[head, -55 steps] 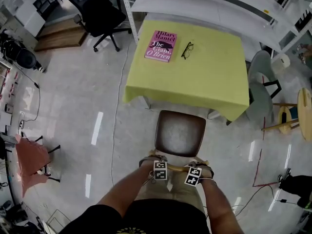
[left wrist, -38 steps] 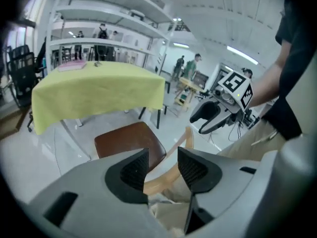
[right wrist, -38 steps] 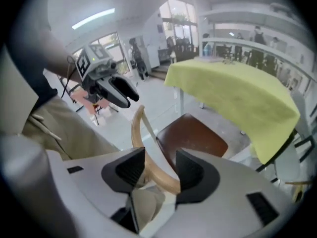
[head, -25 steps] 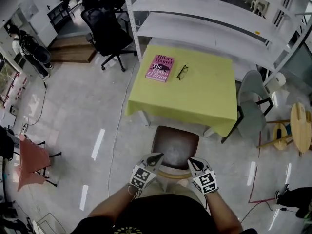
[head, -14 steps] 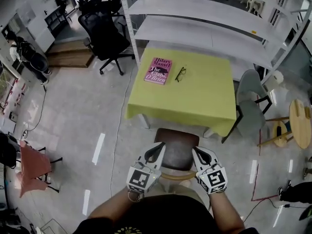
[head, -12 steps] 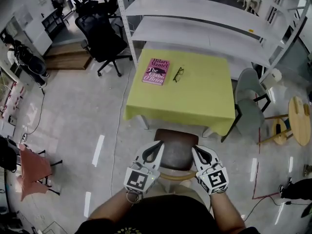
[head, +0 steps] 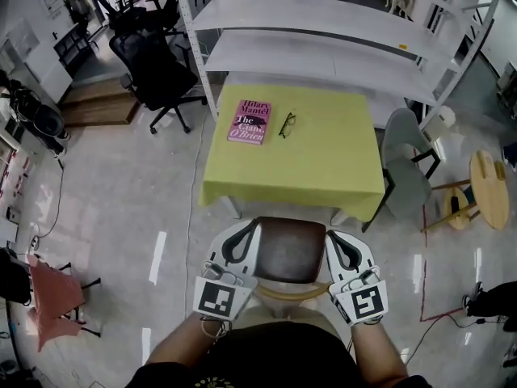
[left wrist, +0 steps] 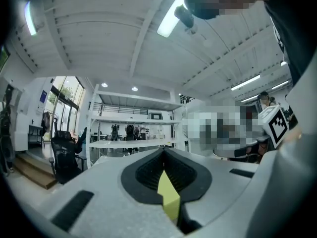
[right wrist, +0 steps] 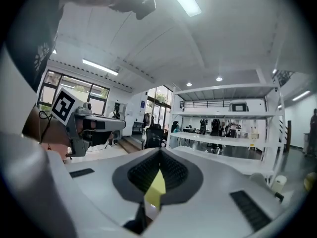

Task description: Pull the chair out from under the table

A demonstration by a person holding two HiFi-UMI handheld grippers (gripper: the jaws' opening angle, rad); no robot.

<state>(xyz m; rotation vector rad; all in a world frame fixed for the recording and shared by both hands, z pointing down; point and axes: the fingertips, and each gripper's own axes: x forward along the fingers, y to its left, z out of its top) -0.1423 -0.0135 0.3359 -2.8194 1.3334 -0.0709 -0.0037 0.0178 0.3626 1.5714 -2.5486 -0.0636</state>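
The chair (head: 291, 249), with a brown seat and a wooden back rail (head: 292, 292), stands just in front of the near edge of the table (head: 323, 164), which is covered by a yellow-green cloth. My left gripper (head: 249, 231) hovers over the seat's left side and my right gripper (head: 334, 238) over its right side. Both are shut, hold nothing and are apart from the chair. The left gripper (left wrist: 163, 155) and right gripper (right wrist: 159, 155) views look level across the room, with only a yellow sliver showing between the closed jaws.
A pink book (head: 250, 121) and glasses (head: 287, 124) lie on the table. White shelving (head: 323, 47) stands behind it, a grey chair (head: 401, 172) and round wooden stool (head: 489, 188) to its right, a black office chair (head: 149, 67) at far left.
Both grippers have left the chair's back rail and risen side by side, now appearing larger over the seat's flanks. The chair has stayed in place.
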